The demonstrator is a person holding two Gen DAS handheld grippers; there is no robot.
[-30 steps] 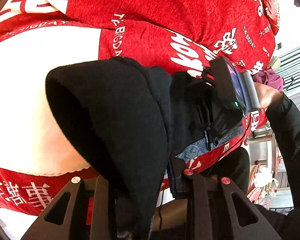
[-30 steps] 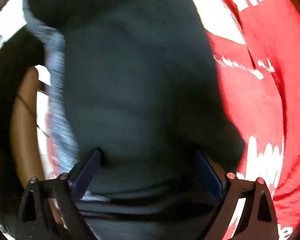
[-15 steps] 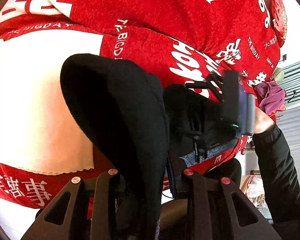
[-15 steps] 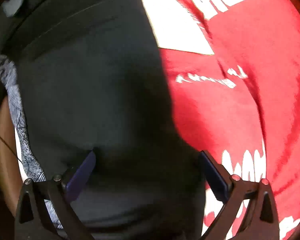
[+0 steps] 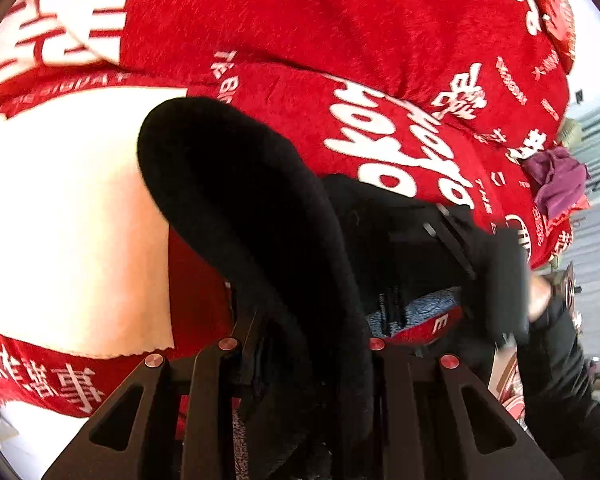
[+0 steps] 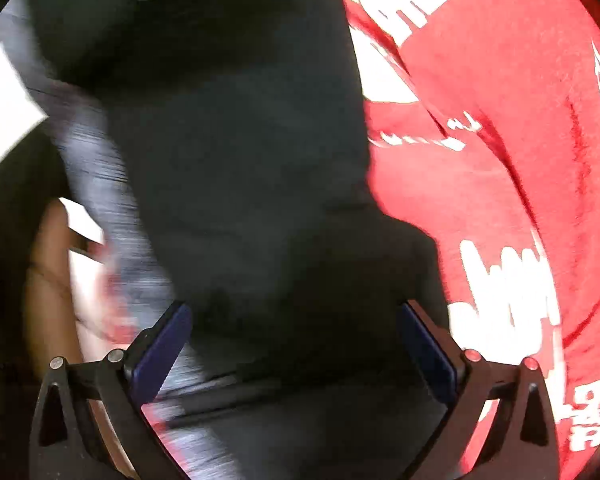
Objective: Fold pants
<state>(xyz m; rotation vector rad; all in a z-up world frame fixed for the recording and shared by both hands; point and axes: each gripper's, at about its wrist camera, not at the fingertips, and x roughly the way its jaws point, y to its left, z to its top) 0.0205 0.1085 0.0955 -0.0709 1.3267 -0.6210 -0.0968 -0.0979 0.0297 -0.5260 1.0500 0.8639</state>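
In the left wrist view the left gripper (image 5: 300, 344) sits at 6 o'clock, and its two fingers are closed on a thick fold of the black pants (image 5: 260, 248). The fold rises from between them and curves toward 11 o'clock over the red blanket (image 5: 300, 32) with white characters, which covers the surface. At about 3 o'clock the right gripper (image 5: 496, 280) comes in from the right side, its body tilted, with the person's hand (image 5: 540, 292) behind it, and it lies against the other part of the pants. In the right wrist view, which is blurred, the right gripper (image 6: 296, 344) has its blue pads (image 6: 162, 348) spread wide apart, and the dark cloth (image 6: 240, 140) lies between and beyond them. The pads do not press the cloth. The blanket (image 6: 500, 140) fills the side from 1 to 5 o'clock.
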